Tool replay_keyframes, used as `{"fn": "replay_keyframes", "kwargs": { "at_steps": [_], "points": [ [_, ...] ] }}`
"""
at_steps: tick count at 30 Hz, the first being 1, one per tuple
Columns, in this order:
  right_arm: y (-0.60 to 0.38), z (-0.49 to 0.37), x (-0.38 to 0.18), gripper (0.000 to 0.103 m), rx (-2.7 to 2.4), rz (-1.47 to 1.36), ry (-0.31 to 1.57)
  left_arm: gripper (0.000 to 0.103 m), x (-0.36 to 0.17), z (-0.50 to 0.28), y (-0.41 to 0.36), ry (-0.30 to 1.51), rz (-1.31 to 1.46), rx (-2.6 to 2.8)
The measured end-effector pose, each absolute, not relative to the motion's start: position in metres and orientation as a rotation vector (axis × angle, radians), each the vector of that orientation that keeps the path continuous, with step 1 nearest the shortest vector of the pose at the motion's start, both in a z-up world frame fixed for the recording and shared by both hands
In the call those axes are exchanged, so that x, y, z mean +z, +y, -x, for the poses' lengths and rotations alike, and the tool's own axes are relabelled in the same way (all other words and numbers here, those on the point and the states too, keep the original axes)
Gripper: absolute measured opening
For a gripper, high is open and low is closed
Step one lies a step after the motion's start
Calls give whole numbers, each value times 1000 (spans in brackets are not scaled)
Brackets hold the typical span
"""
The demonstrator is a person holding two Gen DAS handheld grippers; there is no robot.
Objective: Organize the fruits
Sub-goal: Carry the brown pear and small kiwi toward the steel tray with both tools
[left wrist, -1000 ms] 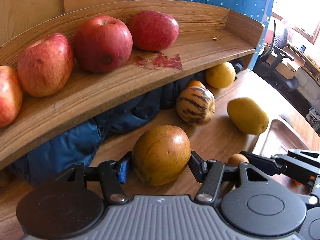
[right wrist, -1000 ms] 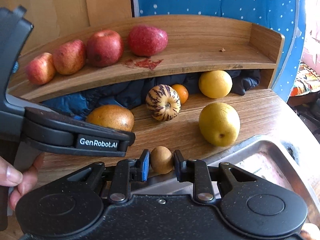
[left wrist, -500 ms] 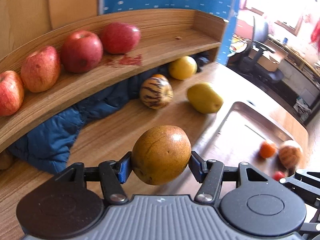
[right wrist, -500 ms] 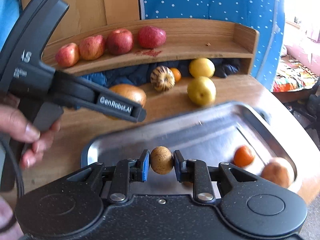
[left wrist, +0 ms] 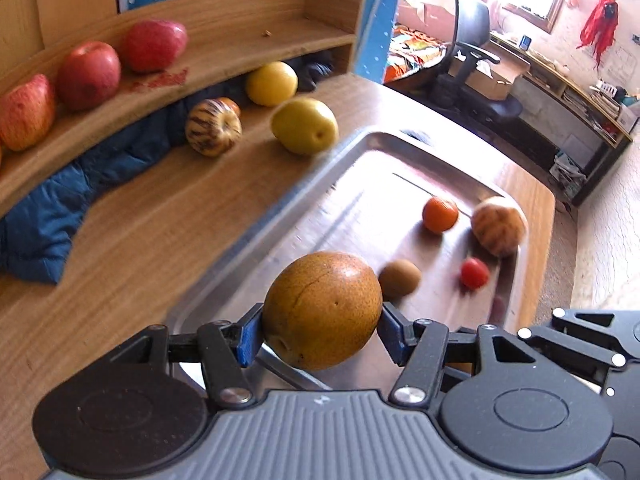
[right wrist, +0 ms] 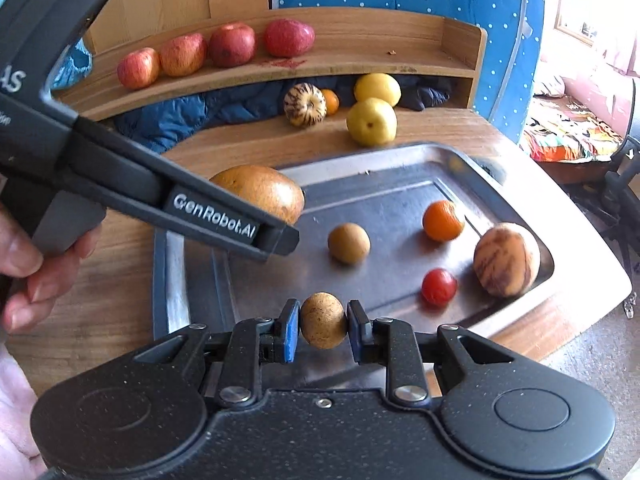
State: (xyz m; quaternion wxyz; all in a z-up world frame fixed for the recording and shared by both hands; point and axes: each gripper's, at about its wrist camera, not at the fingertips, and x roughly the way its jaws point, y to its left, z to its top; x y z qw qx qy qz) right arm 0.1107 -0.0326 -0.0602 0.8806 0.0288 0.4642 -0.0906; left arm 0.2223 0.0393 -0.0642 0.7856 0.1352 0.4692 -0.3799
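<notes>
The left gripper (left wrist: 320, 330) is spread wide, its blue pads clamped on a large brown-orange fruit (left wrist: 322, 308) held over the near left corner of the metal tray (right wrist: 520, 176); the right gripper (right wrist: 323, 326) is narrowed onto a small speckled brown fruit (right wrist: 323, 320), above the tray's near rim. In the tray lie a round brown fruit (right wrist: 349, 243), a small orange (right wrist: 443, 221), a red tomato (right wrist: 439, 286) and a striped melon (right wrist: 506, 265) against the right wall; the middle of the tray floor is bare. Beyond the tray on the wooden table (right wrist: 248, 148) sit two yellow fruits, one striped and one orange; four red apples (right wrist: 216, 50) line the shelf (right wrist: 400, 56).
</notes>
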Motion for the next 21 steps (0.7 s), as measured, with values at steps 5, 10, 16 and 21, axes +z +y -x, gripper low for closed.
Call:
{"fn": "replay_keyframes", "kwargs": {
  "at_steps": [5,10,16,21],
  "points": [
    [-35,-107,-64,27,-174,-54,985,64,-67,-207,40,1034,-286,-796],
    [-40,-104,-66,27,-160,-58,996,64,-70,-202,41,1048,-273,-753],
    [-47,-102,-64,31,-152,-67,981,64,-72,-198,39,1074,-300,-703],
    [-48,-93,-54,40,-147,-62,955,70,-64,-194,43,1068,-289,-666]
  ]
}}
